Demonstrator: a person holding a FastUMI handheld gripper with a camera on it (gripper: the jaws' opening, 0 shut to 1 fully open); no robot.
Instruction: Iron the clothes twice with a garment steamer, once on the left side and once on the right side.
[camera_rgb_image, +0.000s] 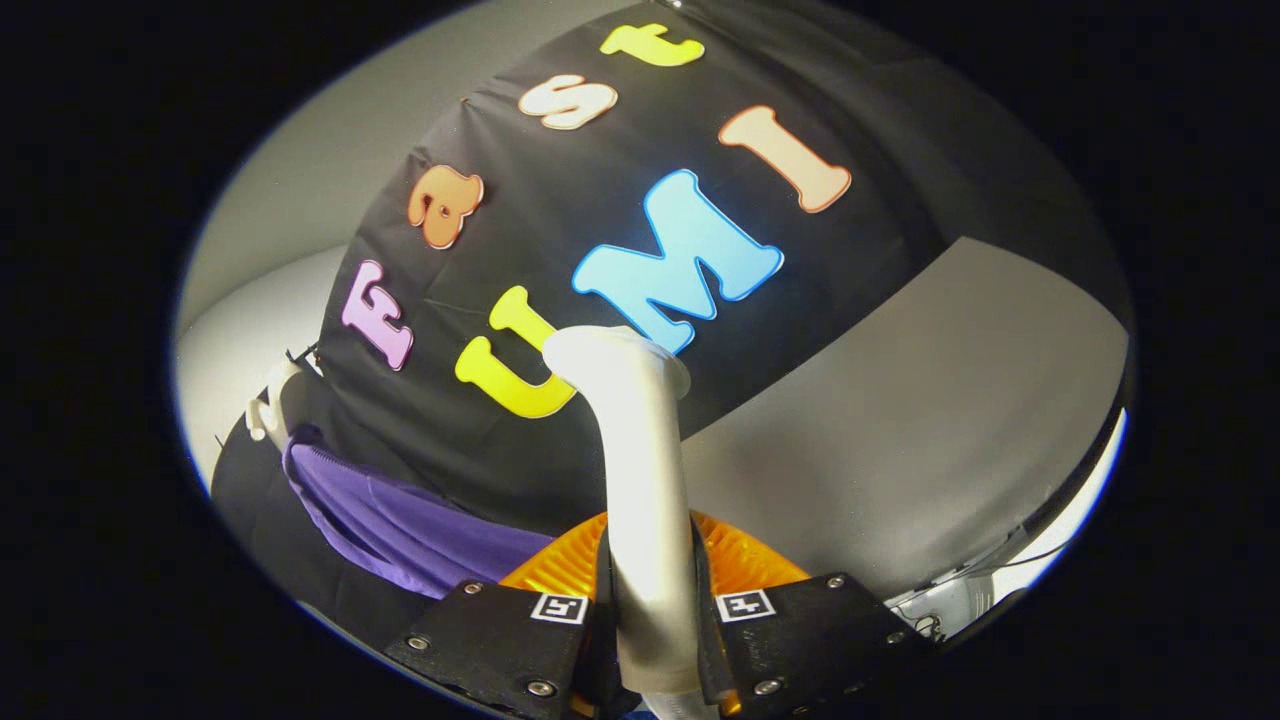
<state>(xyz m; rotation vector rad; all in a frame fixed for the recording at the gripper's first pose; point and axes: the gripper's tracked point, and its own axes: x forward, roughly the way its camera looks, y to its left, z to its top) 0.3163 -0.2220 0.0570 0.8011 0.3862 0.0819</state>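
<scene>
You have the steamer (645, 480) clenched in the gripper (652, 620) — both fingers press on its pale handle, which rises between them and ends in a rounded head just ahead. That head is lifted and faces the booth wall, not the cloth. The shirt (400, 520), purple, hangs on a white hanger (272, 400) off to one side of the fingers, low against the wall and well apart from the steamer head; nothing touches it. An orange ribbed part (740, 565) sits just behind the handle, at the fingertips — what it belongs to you cannot tell from here. As for progress: the grasp looks secure, but with the head this far from the shirt you appear to be between strokes or not yet started. Nothing on the fabric tells whether either side has been steamed, so treat both the left pass and the right pass as still to be confirmed.
</scene>
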